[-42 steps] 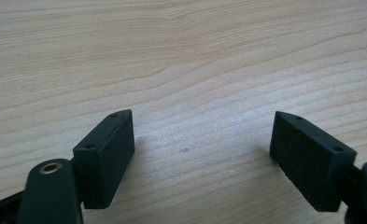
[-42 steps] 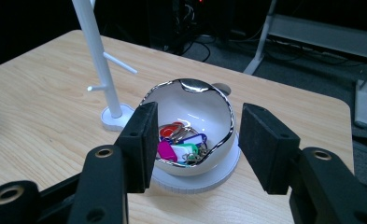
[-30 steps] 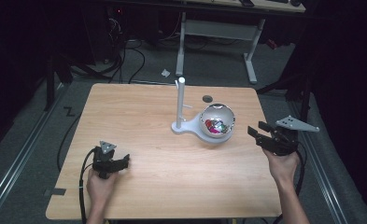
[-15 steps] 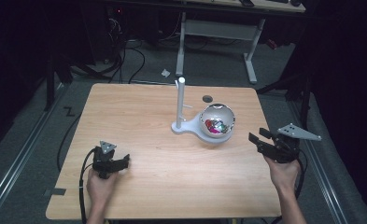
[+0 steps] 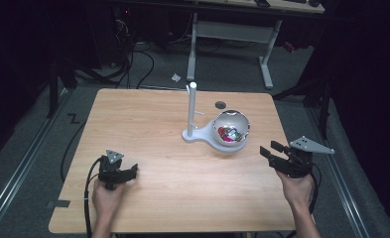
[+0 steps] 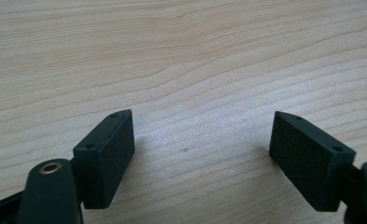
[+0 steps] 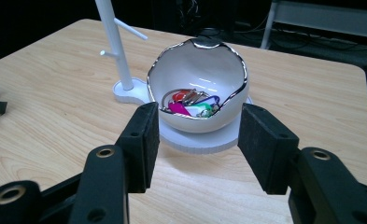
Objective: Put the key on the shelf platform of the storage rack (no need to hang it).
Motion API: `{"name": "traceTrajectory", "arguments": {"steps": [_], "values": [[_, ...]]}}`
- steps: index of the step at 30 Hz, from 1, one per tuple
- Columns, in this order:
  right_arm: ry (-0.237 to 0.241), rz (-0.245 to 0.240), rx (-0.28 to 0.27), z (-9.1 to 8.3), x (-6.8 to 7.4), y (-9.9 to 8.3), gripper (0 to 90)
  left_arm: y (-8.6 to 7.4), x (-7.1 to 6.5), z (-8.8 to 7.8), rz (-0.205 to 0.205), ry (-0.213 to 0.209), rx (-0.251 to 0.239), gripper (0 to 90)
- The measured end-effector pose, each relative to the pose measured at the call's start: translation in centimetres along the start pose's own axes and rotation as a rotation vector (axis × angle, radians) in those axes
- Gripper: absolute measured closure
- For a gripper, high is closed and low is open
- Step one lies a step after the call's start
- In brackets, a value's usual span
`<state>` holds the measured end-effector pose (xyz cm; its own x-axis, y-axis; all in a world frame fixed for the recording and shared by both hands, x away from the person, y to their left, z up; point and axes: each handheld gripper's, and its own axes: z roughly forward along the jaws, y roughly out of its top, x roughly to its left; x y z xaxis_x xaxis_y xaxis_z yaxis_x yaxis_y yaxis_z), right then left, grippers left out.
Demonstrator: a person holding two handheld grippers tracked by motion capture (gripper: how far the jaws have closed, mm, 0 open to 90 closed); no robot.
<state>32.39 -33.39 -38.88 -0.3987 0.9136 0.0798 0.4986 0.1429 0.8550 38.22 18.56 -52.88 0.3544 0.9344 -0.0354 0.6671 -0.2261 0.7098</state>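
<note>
A white bowl (image 5: 230, 124) with a silvery rim sits on the round base of a white peg stand (image 5: 192, 106), right of the table's middle. Colourful key tags (image 5: 228, 134) lie inside it. My right gripper (image 5: 269, 151) hovers just right of the bowl with its jaws pointing at it, open and empty. In the right gripper view the bowl (image 7: 200, 70) and the tags (image 7: 190, 105) lie just beyond my right gripper (image 7: 197, 144), with the stand (image 7: 113, 42) to their left. My left gripper (image 5: 132, 171) rests near the front left. In its own view my left gripper (image 6: 202, 154) is open over bare wood.
The wooden table (image 5: 158, 124) has a small dark round hole (image 5: 220, 105) behind the bowl. A white desk frame (image 5: 264, 54) and cables (image 5: 133, 54) lie on the floor beyond the far edge. The right table edge is close to my right hand.
My right gripper has sunk a little and edged left toward the bowl, levelling out. The left gripper has stayed where it was.
</note>
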Motion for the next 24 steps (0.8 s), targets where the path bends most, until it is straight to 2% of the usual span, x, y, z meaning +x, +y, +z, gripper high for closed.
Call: {"name": "traceTrajectory", "arguments": {"steps": [14, 24], "values": [[0.026, 0.009, 0.013, 1.3, 0.7, -1.4, 48.6, 0.0, 0.0, 0.0, -0.001, 0.000, 0.000, 22.5], [0.040, 0.038, 0.020, 2.4, 1.0, -2.9, 48.3, 0.0, 0.0, 0.0, -0.001, -0.001, 0.000, 22.6]]}}
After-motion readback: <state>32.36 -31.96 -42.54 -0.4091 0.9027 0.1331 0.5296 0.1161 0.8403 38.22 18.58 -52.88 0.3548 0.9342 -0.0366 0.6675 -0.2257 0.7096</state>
